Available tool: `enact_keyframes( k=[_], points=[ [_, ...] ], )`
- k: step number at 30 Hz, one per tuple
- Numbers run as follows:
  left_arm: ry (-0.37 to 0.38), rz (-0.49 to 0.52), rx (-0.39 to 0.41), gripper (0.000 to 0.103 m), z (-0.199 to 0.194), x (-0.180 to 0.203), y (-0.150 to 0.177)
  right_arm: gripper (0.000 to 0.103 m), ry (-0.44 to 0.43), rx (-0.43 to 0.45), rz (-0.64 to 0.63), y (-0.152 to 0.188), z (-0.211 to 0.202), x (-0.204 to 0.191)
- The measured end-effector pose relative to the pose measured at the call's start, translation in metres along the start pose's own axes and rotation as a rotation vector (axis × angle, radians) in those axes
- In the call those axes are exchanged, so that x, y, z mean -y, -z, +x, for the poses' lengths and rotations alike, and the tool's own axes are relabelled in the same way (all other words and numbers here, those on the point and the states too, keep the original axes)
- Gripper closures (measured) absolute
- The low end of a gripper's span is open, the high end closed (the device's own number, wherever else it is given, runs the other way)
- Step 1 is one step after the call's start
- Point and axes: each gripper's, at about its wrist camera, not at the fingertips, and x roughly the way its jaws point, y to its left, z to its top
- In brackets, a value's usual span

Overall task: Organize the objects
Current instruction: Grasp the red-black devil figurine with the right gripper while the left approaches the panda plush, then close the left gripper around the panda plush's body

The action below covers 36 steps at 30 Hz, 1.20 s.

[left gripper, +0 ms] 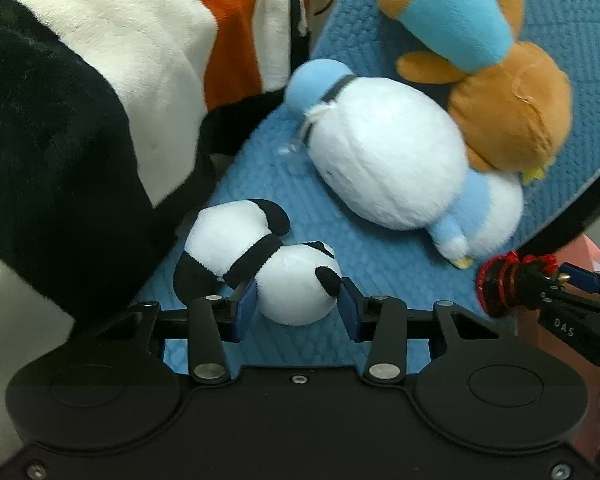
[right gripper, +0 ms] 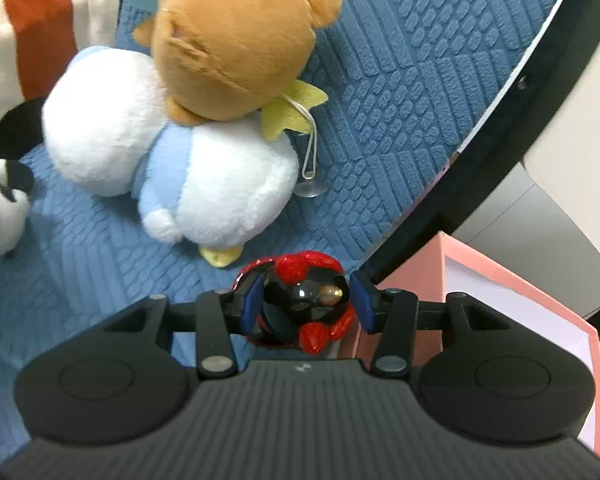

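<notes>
Panda plush (left gripper: 284, 272) between left jaws, red-black toy (right gripper: 304, 304) between right jaws

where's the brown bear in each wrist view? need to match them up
Left wrist: brown bear upper right, leaning on the penguin.
Right wrist: brown bear top centre, lying over the penguin.
Shared landmark: the penguin, right under the bear in both, on the blue mat.
</notes>
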Motion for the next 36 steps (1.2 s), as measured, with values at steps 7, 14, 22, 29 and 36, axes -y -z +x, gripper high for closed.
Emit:
enact_keyframes(
  k=[7,14,22,29,36],
  points=[
    [0.057,0.05,-0.025,0.064,-0.017,0.011,0.021,0.055,-0.03,0.031,0.031,0.014,-0.037,-0.009],
    [0.05,0.091,-0.038,0.063,-0.023,0.019,0.035,0.056,-0.107,0.022,0.088,0.042,-0.07,-0.027],
    [0.083,0.032,-0.072,0.03,-0.015,0.014,0.031,0.064,-0.156,0.02,0.117,0.055,-0.071,-0.036],
    [0.082,-0.038,-0.092,0.022,-0.008,0.004,0.028,0.047,-0.214,0.021,0.259,0.055,-0.067,-0.018],
    [0.11,-0.173,-0.13,0.022,0.003,-0.016,0.021,0.035,-0.197,-0.03,0.271,0.055,-0.052,-0.021]
  ],
)
